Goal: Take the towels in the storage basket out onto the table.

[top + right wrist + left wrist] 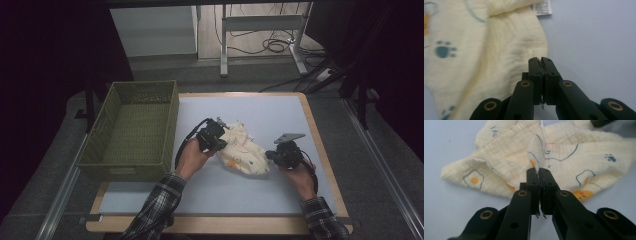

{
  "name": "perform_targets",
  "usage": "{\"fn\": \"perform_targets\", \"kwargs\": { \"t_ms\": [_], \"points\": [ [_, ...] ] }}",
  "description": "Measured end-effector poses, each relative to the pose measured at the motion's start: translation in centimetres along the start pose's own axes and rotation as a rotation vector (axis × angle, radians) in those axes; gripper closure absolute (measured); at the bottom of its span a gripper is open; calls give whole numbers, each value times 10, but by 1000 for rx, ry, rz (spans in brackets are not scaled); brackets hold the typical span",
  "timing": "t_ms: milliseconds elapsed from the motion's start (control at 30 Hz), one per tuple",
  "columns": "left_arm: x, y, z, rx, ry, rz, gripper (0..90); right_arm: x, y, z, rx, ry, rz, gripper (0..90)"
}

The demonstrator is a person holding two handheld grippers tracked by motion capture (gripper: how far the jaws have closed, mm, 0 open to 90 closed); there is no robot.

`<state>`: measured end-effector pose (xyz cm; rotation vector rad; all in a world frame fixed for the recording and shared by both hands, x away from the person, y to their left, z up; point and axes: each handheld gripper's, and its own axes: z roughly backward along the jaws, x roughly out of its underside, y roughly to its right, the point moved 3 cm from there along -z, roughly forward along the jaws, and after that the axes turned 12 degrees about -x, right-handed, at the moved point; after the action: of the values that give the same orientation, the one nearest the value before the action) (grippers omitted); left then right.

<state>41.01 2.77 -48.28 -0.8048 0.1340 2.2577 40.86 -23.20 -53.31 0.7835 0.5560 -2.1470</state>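
Cream muslin cloth (243,150), crumpled in a heap near the middle of the pale grey table mat (280,112), just right of the green basket (132,131). Print on it: fried eggs with orange yolks, blue outline doodles, small blue paw marks. Weave looks soft and crinkled, gauze-like, with a faint grid in it. My left gripper (539,173) is clamped fully closed on a raised fold of the cloth; the pinched ridge stands up right above my tips in the left gripper view. My right gripper (541,61) is closed tight too, tips together at the cloth's rounded edge; a frayed sliver shows between the pads, but I can't tell whether that is cloth or pad lining, so a grip there is unconfirmed. High view shows what the close views don't: both hands at opposite sides of the heap, left (212,136) at the basket side, right (281,152) at the far side, plaid sleeves coming in from the bottom, wood rim around the mat. Right gripper view adds a white care label (542,7) at the cloth's edge, lying on bare mat. Basket is woven mesh, rectangular, straight walls. Jaws are matte black with brass-coloured rivets.
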Motion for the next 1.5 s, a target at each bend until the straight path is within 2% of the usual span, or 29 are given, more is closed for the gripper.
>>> {"fn": "perform_targets", "kwargs": {
  "t_ms": [67,133,200,233,333,367,400,433,467,533,567,600,667,767,800,867,900,1000,1033,1067,1133,1167,1267,1300,1333,1367,1433,1467,1500],
  "points": [
    [6,1,6,2,9,4,873,1,1,4,6,8,0,869],
    [22,3,14,8,22,13,870,4,3,18,20,20,-8,869],
    [29,5,15,10,23,14,868,6,4,23,25,25,-12,869],
    [42,7,17,23,28,21,867,9,6,34,30,36,-19,869],
    [63,11,17,28,13,28,866,14,8,45,41,36,-27,868],
    [63,11,17,28,13,28,864,17,9,48,44,34,-33,868],
    [78,14,18,58,-4,48,859,20,9,51,45,25,-39,868],
    [78,14,18,58,-4,48,848,20,9,51,45,25,-39,868],
    [89,18,17,84,-20,55,848,23,9,53,45,18,-45,868],
    [98,23,18,78,-19,57,687,34,9,55,48,-4,-54,858],
    [98,23,18,78,-19,57,614,37,9,56,50,-4,-55,842],
    [98,23,21,68,-3,64,614,37,9,56,50,-4,-55,842],
    [86,18,28,47,43,89,553,39,9,60,52,23,-62,806],
    [74,13,32,44,78,103,520,37,8,62,63,30,-57,787],
    [64,10,31,40,93,109,520,36,8,63,59,36,-59,783],
    [44,2,22,28,107,112,514,32,9,62,51,45,-56,765],
    [44,2,22,28,107,112,511,32,9,62,51,45,-56,765],
    [23,-7,-1,2,97,120,510,28,10,58,35,54,-60,748],
    [14,-10,-14,-21,88,114,508,25,11,54,23,61,-64,735],
    [14,-10,-14,-21,88,114,506,25,11,54,23,61,-64,735],
    [4,-15,-38,-65,55,112,492,18,13,43,-2,65,-74,704],
    [4,-15,-38,-65,55,112,489,18,13,43,-2,65,-74,704],
    [4,-26,-60,-152,11,117,447,7,15,25,-32,62,-70,628],
    [4,-26,-60,-152,11,117,439,7,15,25,-32,62,-70,628],
    [9,-32,-69,-196,-15,133,434,3,14,12,-35,44,-59,588],
    [13,-35,-72,-207,-32,151,418,3,14,8,-26,29,-54,583],
    [19,-41,-74,-143,-19,224,441,6,11,-2,-2,-14,-35,611],
    [19,-41,-74,-143,-19,224,470,6,11,-2,-2,-14,-35,611],
    [21,-43,-73,-135,-9,244,470,6,9,-2,10,0,-27,718]
  ]
}}
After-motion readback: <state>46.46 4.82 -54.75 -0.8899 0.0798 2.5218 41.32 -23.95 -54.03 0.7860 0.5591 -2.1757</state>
